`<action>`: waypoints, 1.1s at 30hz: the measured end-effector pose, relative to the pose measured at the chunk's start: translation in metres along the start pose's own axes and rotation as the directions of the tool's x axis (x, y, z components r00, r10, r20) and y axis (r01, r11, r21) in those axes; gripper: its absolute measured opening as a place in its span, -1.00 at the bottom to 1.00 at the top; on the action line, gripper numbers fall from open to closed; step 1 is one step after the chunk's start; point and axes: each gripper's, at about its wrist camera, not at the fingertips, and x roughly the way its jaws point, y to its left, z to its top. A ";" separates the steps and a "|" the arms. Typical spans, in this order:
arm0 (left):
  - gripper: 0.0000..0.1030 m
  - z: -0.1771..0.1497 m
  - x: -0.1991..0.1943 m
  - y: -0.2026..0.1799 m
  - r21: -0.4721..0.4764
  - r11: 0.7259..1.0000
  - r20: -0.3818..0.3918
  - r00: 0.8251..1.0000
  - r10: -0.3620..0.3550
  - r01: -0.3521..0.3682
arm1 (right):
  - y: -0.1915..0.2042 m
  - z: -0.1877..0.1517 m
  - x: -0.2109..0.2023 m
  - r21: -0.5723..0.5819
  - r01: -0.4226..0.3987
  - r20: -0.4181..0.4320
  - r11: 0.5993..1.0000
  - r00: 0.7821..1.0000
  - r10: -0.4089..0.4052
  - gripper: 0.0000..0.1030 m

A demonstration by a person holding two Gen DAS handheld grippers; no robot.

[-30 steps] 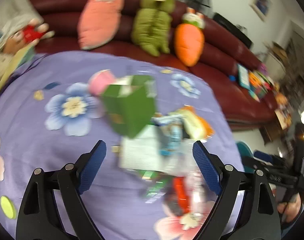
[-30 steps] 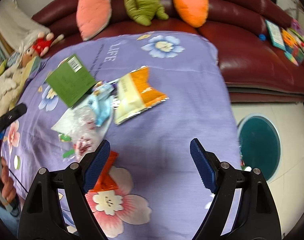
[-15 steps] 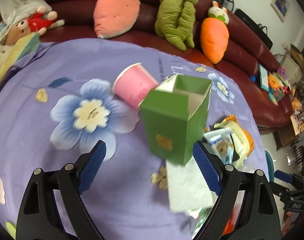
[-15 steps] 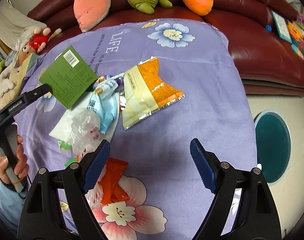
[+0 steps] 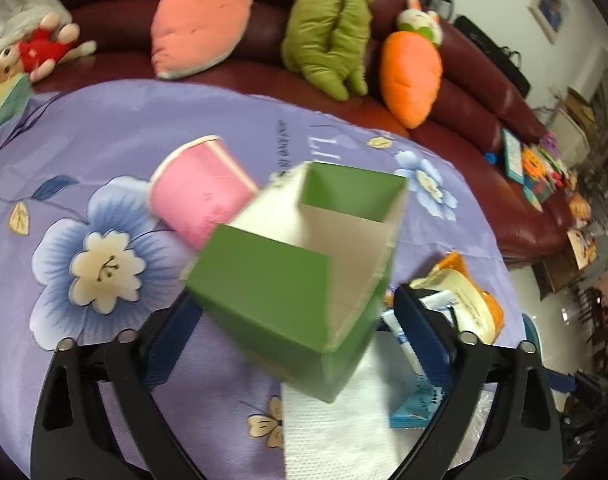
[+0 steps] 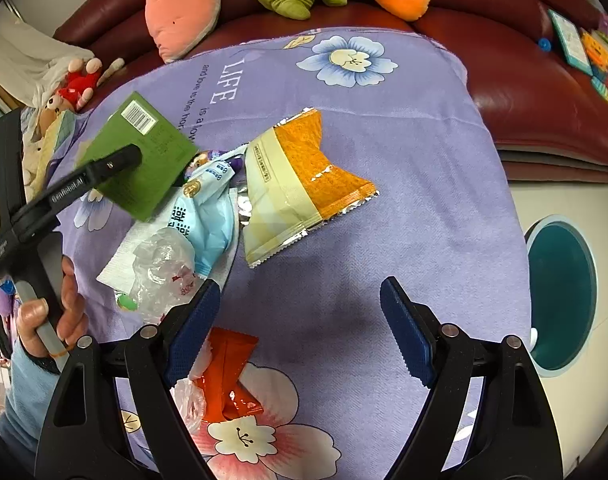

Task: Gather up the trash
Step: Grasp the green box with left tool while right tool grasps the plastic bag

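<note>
An open green carton stands on the purple flowered cloth between the fingers of my left gripper. Its jaws are closing and both pads sit close beside the carton's sides without clearly pressing. A pink paper cup lies on its side just behind the carton. My right gripper hangs open over bare cloth, below an orange and cream snack bag. A light blue wrapper, crumpled clear plastic and an orange-red packet lie by its left finger.
A white napkin lies under the wrappers. A dark red sofa with plush toys curves behind the cloth. A round teal bin stands on the floor at right. A person's hand holds the left gripper's handle.
My left gripper has come forward and down onto the green carton, which now fills the space between its narrower jaws. The right gripper has sunk slightly towards the wrappers.
</note>
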 end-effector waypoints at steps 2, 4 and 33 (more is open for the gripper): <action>0.31 -0.004 -0.005 -0.008 0.038 0.999 0.013 1.000 0.006 -0.007 | 0.005 -0.002 -0.001 -0.007 -0.016 0.001 1.000 1.000 0.016 0.52; 0.22 -0.008 -0.013 -0.015 0.060 0.998 0.025 0.999 0.033 -0.034 | 0.010 -0.002 0.000 -0.015 -0.047 -0.004 0.999 0.999 0.047 0.52; 0.22 -0.041 -0.119 -0.047 0.089 0.994 0.112 0.992 0.055 -0.065 | 0.009 -0.031 -0.032 -0.008 -0.185 0.083 0.983 0.979 0.185 -0.44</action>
